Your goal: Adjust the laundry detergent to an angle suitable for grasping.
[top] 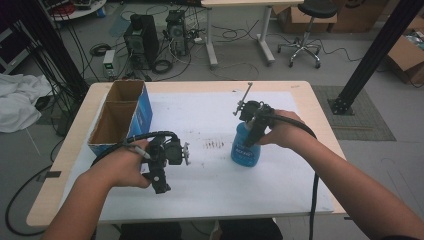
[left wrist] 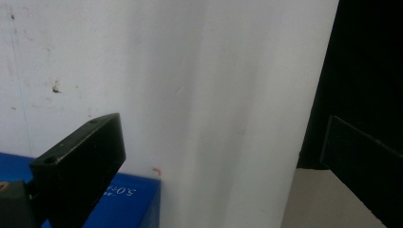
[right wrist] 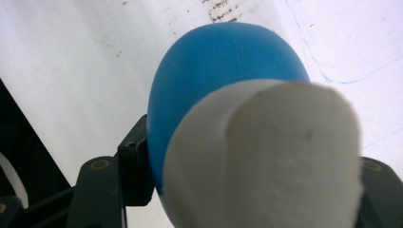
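Bottle point(top: 246, 147) upright — white cap up — between right gripper point(top: 252, 131) jaws.

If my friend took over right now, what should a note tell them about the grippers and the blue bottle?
Right gripper: jaws around the neck of the blue bottle, just under its white cap; whether they still squeeze it is unclear.
Left gripper: open, holding nothing, hovering over the white sheet.
Things: the bottle stands upright on the sheet, right of middle. The open cardboard box with blue sides sits at the table's left edge.
Done: bottle stands on the sheet.
Left: probably either letting go or lifting the bottle; check the grip first.
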Tool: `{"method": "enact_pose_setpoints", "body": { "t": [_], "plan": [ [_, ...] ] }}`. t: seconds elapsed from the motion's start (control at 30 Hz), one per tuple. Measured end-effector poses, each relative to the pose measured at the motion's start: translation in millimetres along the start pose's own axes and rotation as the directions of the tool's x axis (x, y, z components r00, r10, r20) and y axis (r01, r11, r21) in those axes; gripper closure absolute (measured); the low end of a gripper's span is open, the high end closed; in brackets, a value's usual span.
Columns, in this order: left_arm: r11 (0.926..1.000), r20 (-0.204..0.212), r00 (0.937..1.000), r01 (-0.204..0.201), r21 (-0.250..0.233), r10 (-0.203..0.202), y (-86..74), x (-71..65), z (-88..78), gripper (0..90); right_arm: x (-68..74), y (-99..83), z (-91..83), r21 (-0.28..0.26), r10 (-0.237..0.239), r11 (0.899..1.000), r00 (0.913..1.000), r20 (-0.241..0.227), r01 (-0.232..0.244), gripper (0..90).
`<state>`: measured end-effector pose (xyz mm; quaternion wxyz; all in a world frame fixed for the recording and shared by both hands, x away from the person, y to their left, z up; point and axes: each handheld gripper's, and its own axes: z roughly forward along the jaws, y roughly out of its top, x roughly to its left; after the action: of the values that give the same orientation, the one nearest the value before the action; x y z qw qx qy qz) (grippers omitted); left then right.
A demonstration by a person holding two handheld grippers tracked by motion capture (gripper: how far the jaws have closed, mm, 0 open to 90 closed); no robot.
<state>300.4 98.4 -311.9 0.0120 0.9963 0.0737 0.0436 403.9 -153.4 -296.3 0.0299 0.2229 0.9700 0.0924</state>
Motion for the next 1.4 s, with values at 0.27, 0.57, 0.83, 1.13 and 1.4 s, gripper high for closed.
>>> {"method": "enact_pose_setpoints", "body": {
  "t": [0.27,0.57,0.83,1.13,1.4],
  "plan": [
    [1.0000,0.001,1.0000,0.001,0.004,-0.001,0.1,-0.1,0.7,1.4,3.2,0.5,-2.6,0.009,-0.035,0.999,0.9992,0.020,0.034,27.2],
    [1.0000,0.004,1.0000,0.001,0.007,-0.001,-0.3,0.4,1.8,1.4,3.5,0.3,-4.7,0.005,-0.053,0.999,0.9986,0.011,0.052,21.8],
    [1.0000,0.008,1.0000,0.001,0.009,-0.001,0.6,1.5,2.7,1.4,-0.3,-2.8,-7.8,-0.025,-0.053,0.998,0.9985,-0.016,0.052,16.1],
    [1.0000,0.014,0.9999,-0.001,0.008,0.001,2.7,2.8,3.9,1.4,1.2,-3.4,-12.6,-0.055,-0.070,0.996,0.9972,-0.025,0.068,16.1],
    [0.9999,0.020,0.9998,-0.001,0.010,0.000,2.3,3.9,6.3,1.4,0.3,-5.6,-16.7,-0.068,-0.080,0.995,0.9967,-0.009,0.080,13.2]
  ]
}}
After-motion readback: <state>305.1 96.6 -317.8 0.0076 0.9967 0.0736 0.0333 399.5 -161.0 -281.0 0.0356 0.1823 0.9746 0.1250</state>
